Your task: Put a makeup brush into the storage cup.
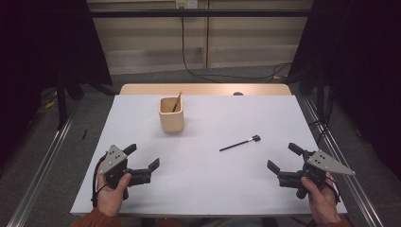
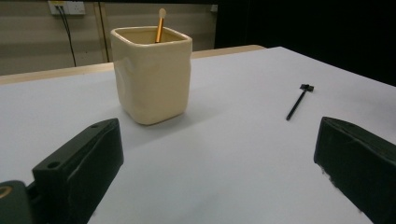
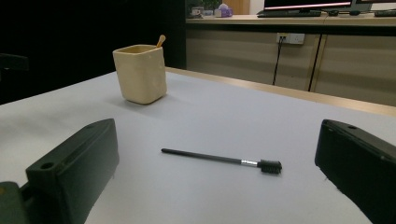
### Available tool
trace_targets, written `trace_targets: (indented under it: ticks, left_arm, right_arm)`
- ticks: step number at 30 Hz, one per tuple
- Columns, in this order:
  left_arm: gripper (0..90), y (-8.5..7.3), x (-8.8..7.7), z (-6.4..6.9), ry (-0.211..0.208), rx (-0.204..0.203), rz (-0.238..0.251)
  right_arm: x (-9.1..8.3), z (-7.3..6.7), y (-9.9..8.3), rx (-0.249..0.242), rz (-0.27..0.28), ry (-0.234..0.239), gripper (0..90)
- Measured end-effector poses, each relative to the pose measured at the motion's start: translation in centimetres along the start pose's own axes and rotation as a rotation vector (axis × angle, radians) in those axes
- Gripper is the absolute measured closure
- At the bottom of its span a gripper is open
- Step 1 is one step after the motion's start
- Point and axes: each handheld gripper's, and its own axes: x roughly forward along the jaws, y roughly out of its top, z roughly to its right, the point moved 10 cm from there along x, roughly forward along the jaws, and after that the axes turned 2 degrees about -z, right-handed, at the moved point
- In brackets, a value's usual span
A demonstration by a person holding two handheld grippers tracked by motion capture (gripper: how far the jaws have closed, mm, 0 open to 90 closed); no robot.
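I held both tools, left (image 1: 144, 161) and right (image 1: 283, 157), spread wide and empty near me. The black brush (image 1: 239, 144) lay right of the cream cup (image 1: 171, 116); my right tool would need to reach it.

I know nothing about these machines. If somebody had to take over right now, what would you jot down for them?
Left claw: open, holding nothing, low over the table near its front left.
Right claw: open, holding nothing, at front right.
Black brush: lying flat on the white table, nearer the right claw.
Cream cup: upright farther back, orange stick already inside.
Probably left: pick up the brush and drop it in the cup.
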Motion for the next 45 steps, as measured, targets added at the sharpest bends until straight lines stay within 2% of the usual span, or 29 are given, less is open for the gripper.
trace_targets:
  ticks: [4, 11, 15, 18, 20, 23, 27, 32, 37, 45]
  left_arm:
    - [1.4, 0.0, 0.0, -0.1, -0.003, -0.002, -0.001]
    - [1.5, 0.2, 0.0, 0.3, -0.008, 0.016, 0.008]
    - [1.5, 0.2, 0.0, 0.3, -0.012, 0.012, 0.007]
    - [1.5, 0.3, -0.1, 0.3, -0.015, -0.001, 0.017]
    - [1.5, 0.2, -0.1, 0.3, -0.015, 0.000, 0.013]
    - [1.4, 0.3, -0.2, 0.8, -0.037, 0.006, 0.014]
    - [1.4, 0.3, -0.2, 0.9, -0.035, 0.020, 0.012]
    - [1.5, 0.3, -0.1, 0.5, -0.024, 0.016, 0.011]
    - [1.5, 0.2, -0.1, 0.4, -0.023, 0.021, 0.006]
    - [1.5, 0.2, -0.2, 0.1, -0.017, 0.015, 0.006]
  right_arm:
    - [0.5, 0.2, 0.6, -0.012, 0.006, -0.003, 0.0]
    - [1.5, 1.0, 1.5, -0.029, 0.007, -0.013, 0.0]
    - [2.4, 1.4, 2.7, -0.032, 0.017, -0.008, 0.0]
    - [3.2, 1.8, 3.3, -0.052, 0.017, -0.009, 0.0]
    - [3.8, 2.1, 3.6, -0.045, 0.010, -0.004, 0.0]
    - [4.3, 2.7, 3.8, -0.039, -0.004, -0.002, 0.0]
    - [5.0, 3.5, 4.1, -0.042, -0.020, -0.004, 0.0]
    - [6.1, 4.0, 4.7, -0.070, -0.026, -0.012, 0.0]
    - [7.3, 4.1, 6.0, -0.094, -0.026, -0.002, 0.0]
    - [9.0, 5.1, 8.2, -0.128, -0.019, -0.025, 0.0]
